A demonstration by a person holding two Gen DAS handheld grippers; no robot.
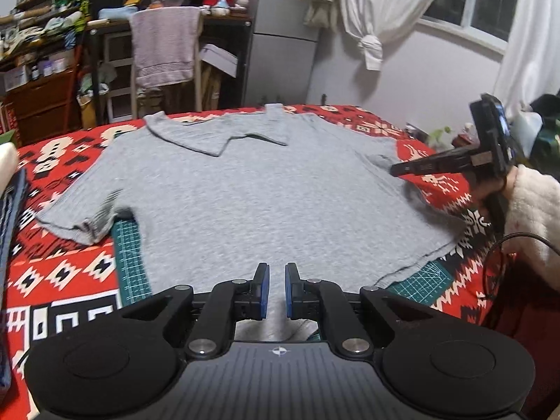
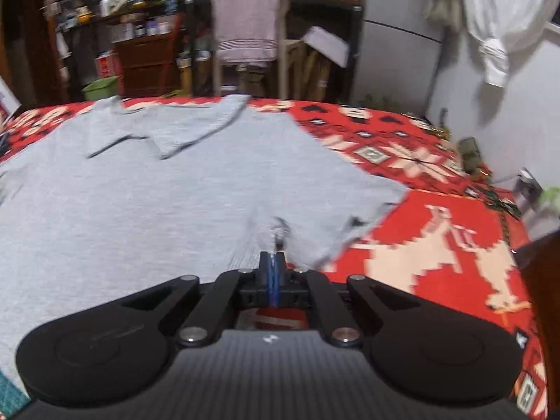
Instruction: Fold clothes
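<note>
Currently your right gripper [image 2: 272, 262] is clamped on the shirt [image 1: 245, 189] sleeve; left gripper [image 1: 276, 288], jaws apart, at the hem. Lift evenly, fold inward.

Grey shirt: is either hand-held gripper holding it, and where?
The right hand-held gripper is shut on the shirt, apparently near its right sleeve. The left hand-held gripper is open, holding nothing.

place: lived-in home room
evidence: cluttered shelves [image 1: 45, 31], towel-draped chair [image 1: 164, 49], fridge [image 1: 280, 35], tied white curtain [image 1: 378, 10], red patterned blanket [image 2: 437, 245]
</note>
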